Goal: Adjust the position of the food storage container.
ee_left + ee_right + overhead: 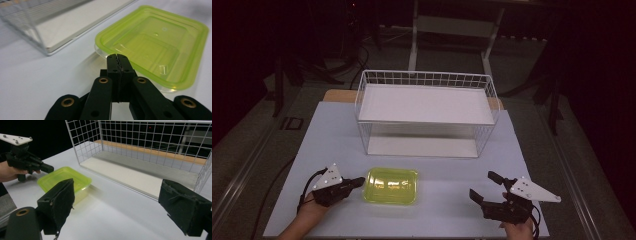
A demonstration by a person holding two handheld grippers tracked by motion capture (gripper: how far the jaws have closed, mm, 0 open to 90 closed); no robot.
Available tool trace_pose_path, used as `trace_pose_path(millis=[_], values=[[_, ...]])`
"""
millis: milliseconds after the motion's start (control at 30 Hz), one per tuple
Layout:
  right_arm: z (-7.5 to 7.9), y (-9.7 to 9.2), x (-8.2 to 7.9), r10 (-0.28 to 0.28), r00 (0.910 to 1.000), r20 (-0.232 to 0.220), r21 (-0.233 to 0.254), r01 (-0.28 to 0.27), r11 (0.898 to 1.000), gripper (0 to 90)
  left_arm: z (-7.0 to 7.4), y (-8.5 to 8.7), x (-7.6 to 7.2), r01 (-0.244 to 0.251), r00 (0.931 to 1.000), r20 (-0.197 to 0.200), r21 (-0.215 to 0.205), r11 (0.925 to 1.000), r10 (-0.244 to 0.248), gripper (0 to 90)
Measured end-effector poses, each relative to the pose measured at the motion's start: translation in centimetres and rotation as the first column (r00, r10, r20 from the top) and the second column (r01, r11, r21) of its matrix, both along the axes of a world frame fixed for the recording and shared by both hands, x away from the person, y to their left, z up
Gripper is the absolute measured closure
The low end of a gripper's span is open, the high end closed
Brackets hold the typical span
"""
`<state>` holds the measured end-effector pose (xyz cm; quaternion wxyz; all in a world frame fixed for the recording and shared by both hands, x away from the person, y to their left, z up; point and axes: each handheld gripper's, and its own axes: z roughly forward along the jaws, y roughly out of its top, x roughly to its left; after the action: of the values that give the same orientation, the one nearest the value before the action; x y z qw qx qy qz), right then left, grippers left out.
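Observation:
A yellow-green plastic food container (392,185) with its lid on lies on the pale table (447,170), in front of a white wire basket (426,112). My left gripper (360,181) is shut and empty, its tip just left of the container's edge (100,42); in the left gripper view the jaws (117,58) meet with nothing between them. At the front right my right gripper (483,186) is open and empty, well clear of the container (63,178). The left gripper (48,168) also appears in the right gripper view, beside the container.
The wire basket (150,152) has a white shelf on top and a white floor, with its open front toward me. Bare table lies between the two grippers. A dark floor and frame legs surround the table.

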<state>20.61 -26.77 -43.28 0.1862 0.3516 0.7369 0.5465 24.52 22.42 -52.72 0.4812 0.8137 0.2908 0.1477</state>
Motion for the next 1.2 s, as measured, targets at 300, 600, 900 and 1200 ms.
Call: trace_pose_path(millis=[300, 600, 900, 1200], values=[[-0.1, 0.0, 0.1, -0.002, 1.0000, -0.003, -0.009, 0.002, 1.000, 13.5, -0.3, -1.9, -0.3, 0.064, 0.9974, -0.032, -0.023, 0.9977, -0.064, 90.0], [-0.1, -0.1, 0.1, -0.002, 1.0000, -0.002, -0.011, 0.002, 1.000, 13.5, -0.4, -3.5, 0.0, 0.089, 0.9955, -0.030, -0.038, 0.9954, -0.090, 90.0], [-0.3, -0.2, 0.3, -0.005, 1.0000, -0.006, -0.022, 0.005, 1.000, 13.5, -0.3, -5.2, 0.4, 0.118, 0.9926, -0.022, -0.040, 0.9922, -0.119, 90.0], [-0.4, -0.2, 0.4, 0.000, 0.9999, -0.012, -0.029, 0.000, 1.000, 13.7, -0.2, -6.9, 0.9, 0.145, 0.9890, -0.021, -0.052, 0.9881, -0.146, 90.0]])
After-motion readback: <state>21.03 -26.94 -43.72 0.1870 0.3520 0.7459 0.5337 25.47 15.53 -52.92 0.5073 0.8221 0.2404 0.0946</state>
